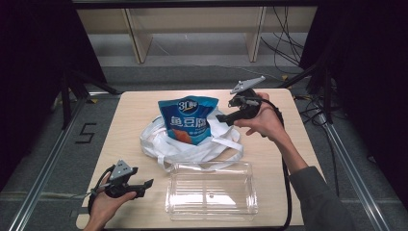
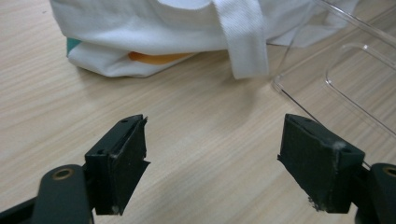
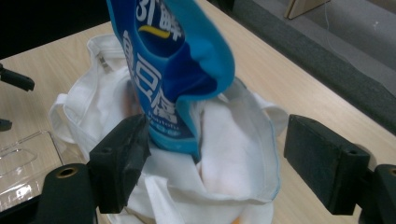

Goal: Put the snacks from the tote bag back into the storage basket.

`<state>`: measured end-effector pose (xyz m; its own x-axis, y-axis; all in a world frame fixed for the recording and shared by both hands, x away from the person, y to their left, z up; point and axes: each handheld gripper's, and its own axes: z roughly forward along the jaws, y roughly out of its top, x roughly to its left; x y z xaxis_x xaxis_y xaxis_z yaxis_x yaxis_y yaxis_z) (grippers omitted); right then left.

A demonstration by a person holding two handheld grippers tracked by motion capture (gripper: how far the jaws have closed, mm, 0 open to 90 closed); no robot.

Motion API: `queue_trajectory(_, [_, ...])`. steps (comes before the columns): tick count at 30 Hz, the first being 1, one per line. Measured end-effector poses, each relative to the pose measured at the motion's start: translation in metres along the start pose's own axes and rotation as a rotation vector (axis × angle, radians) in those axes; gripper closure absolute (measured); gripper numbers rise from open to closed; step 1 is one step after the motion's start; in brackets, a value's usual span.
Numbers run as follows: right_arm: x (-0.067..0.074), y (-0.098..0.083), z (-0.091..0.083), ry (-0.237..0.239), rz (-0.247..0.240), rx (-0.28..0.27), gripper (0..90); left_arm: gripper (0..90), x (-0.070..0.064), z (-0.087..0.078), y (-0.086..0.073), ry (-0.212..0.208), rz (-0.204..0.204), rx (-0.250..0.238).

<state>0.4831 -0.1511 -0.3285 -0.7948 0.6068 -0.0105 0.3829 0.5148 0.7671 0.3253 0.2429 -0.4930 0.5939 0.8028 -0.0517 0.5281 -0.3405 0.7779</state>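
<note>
- The left gripper [image 1: 146,184] sits at about 7 o'clock on the table [image 1: 130,115], in a hand at the near edge. Its jaws stand wide apart with nothing between them, just above bare wood.
- A clear plastic box [image 1: 210,191] lies at 6 o'clock, just right of that gripper, empty. In the left gripper view its corner [image 2: 336,70] shows at 2 o'clock.
- A white cloth bag [image 1: 192,144] lies crumpled at the middle of the table, its straps reaching to the far rim of the box. In the left gripper view the bag [image 2: 154,28] fills the top, with something orange at its lower edge.
- A blue snack packet [image 1: 188,118] stands upright in the bag's mouth, its lower end inside the cloth.
- The right gripper [image 1: 220,117] is farthest, at 1 o'clock, held above the table just right of the packet. In the right gripper view its jaws are spread wide and hold nothing; the packet [image 3: 173,60] rises beyond them, near the left jaw, over the open bag [image 3: 233,154].
</note>
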Motion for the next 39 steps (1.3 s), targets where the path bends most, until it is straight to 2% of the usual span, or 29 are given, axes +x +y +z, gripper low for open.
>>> queue_trajectory(1, [0.0,0.002,-0.001,-0.007,-0.01,-0.001,22.9,22.2,-0.002,0.001,-0.001,0.001,-0.011,-0.021])
queue_trajectory(3, [0.0,0.009,-0.003,0.005,-0.013,0.004,22.6,22.2,0.0,-0.002,-0.002,0.006,0.037,-0.002])
queue_trajectory(4, [0.001,0.011,-0.002,-0.009,-0.011,-0.006,22.0,22.2,0.0,-0.002,-0.003,-0.001,0.004,-0.006])
queue_trajectory(5, [0.0,0.015,-0.001,0.003,-0.025,0.006,21.7,22.2,0.001,-0.004,-0.003,0.003,0.016,0.001])
queue_trajectory(7, [0.001,0.021,0.0,-0.002,-0.029,0.023,21.0,22.1,0.003,-0.004,-0.004,0.008,0.013,-0.012])
queue_trajectory(8, [0.0,0.024,0.001,0.002,-0.042,0.014,21.1,22.2,0.002,-0.002,-0.005,0.007,-0.009,-0.027])
queue_trajectory(9, [0.001,0.029,0.001,0.015,-0.047,0.012,21.1,22.1,0.005,-0.004,-0.005,0.002,0.019,0.005])
queue_trajectory(10, [0.001,0.033,0.002,0.008,-0.058,0.011,21.1,22.1,0.003,-0.003,-0.006,0.003,-0.014,-0.007])
queue_trajectory(11, [0.002,0.036,0.003,0.011,-0.057,0.0,21.2,22.1,0.003,-0.002,-0.006,-0.003,-0.015,-0.001])
queue_trajectory(12, [0.003,0.041,0.003,0.025,-0.072,0.0,21.5,22.1,0.005,-0.004,-0.006,-0.002,0.012,0.011])
queue_trajectory(13, [0.005,0.045,0.006,0.022,-0.073,-0.004,21.6,22.1,0.003,-0.002,-0.006,-0.003,0.0,-0.006])
queue_trajectory(14, [0.006,0.051,0.007,0.016,-0.092,0.007,21.6,22.1,0.003,-0.002,-0.006,-0.005,0.001,-0.005])
queue_trajectory(15, [0.007,0.055,0.008,0.018,-0.076,0.015,21.8,22.1,0.003,-0.002,-0.006,-0.004,0.007,-0.002])
queue_trajectory(17, [0.01,0.067,0.016,0.023,-0.087,0.016,24.7,22.1,0.004,-0.003,-0.006,-0.001,0.012,0.006])
queue_trajectory(18, [0.01,0.067,0.016,0.023,-0.087,0.016,24.7,22.1,0.004,-0.003,-0.006,-0.003,0.014,0.011])
queue_trajectory(19, [0.012,0.073,0.021,0.031,-0.105,0.021,25.2,22.1,0.002,-0.001,-0.006,-0.008,-0.025,-0.024])
queue_trajectory(21, [0.014,0.075,0.022,0.038,-0.101,0.033,25.8,22.1,0.002,-0.002,-0.006,-0.01,-0.018,-0.018])
queue_trajectory(23, [0.019,0.079,0.028,0.046,-0.12,0.044,28.6,22.2,0.003,-0.004,-0.006,-0.014,0.005,0.001])
queue_trajectory(24, [0.021,0.08,0.031,0.049,-0.126,0.053,29.9,22.1,0.003,-0.003,-0.007,-0.008,0.003,-0.016])
queue_trajectory(25, [0.023,0.082,0.035,0.052,-0.132,0.056,30.9,22.1,0.001,-0.002,-0.007,-0.003,-0.022,-0.02])
queue_trajectory(26, [0.023,0.084,0.037,0.056,-0.142,0.069,32.4,22.1,0.002,-0.003,-0.007,-0.02,-0.021,-0.02])
queue_trajectory(27, [0.025,0.087,0.042,0.058,-0.16,0.078,36.3,22.1,0.002,-0.003,-0.006,-0.018,-0.011,-0.018])
queue_trajectory(28, [0.025,0.087,0.042,0.058,-0.16,0.078,36.3,22.1,0.001,-0.002,-0.007,-0.021,-0.029,-0.04])
queue_trajectory(31, [0.026,0.092,0.048,0.066,-0.173,0.101,42.4,22.0,0.002,-0.003,-0.007,-0.018,-0.019,-0.034])
queue_trajectory(32, [0.026,0.094,0.052,0.072,-0.199,0.111,46.7,22.0,0.0,-0.003,-0.007,-0.014,-0.035,-0.043])
queue_trajectory(34, [0.027,0.095,0.053,0.077,-0.204,0.121,49.1,22.1,0.0,-0.003,-0.006,-0.019,-0.016,-0.044])
queue_trajectory(36, [0.029,0.098,0.057,0.076,-0.211,0.145,53.2,22.1,0.0,-0.003,-0.006,-0.018,-0.018,-0.043])
queue_trajectory(37, [0.03,0.101,0.06,0.077,-0.245,0.162,56.4,22.1,0.0,-0.003,-0.006,-0.014,-0.02,-0.047])
queue_trajectory(39, [0.031,0.103,0.062,0.075,-0.244,0.17,60.2,22.1,0.0,-0.003,-0.006,-0.018,-0.013,-0.043])
